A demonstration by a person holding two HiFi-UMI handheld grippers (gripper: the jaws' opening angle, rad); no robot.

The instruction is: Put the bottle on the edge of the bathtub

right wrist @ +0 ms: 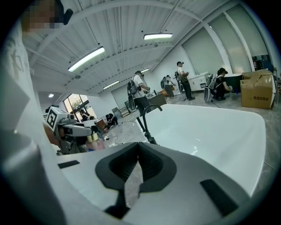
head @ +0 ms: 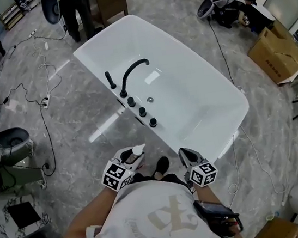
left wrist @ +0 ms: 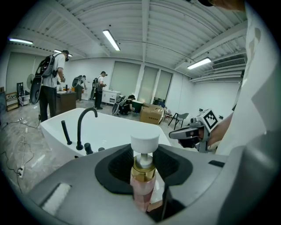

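The bottle [head: 137,151] has a pink body, a gold collar and a white pump cap. It stands upright between the jaws of my left gripper [head: 132,157], which is shut on its body [left wrist: 143,182]. I hold it over the floor, just short of the near rim of the white bathtub [head: 194,90]. A black faucet [head: 131,74] and a row of black knobs [head: 142,111] sit on that rim. My right gripper [head: 186,154] is a little to the right, also short of the tub. Its jaws [right wrist: 138,147] are shut with nothing between them.
Cables and a power strip [head: 45,101] trail over the grey floor left of the tub. A cardboard box [head: 275,52] stands at the far right, and people [head: 76,10] stand beyond the tub's far end. Equipment [head: 4,146] crowds the left. My shoes [head: 161,167] show between the grippers.
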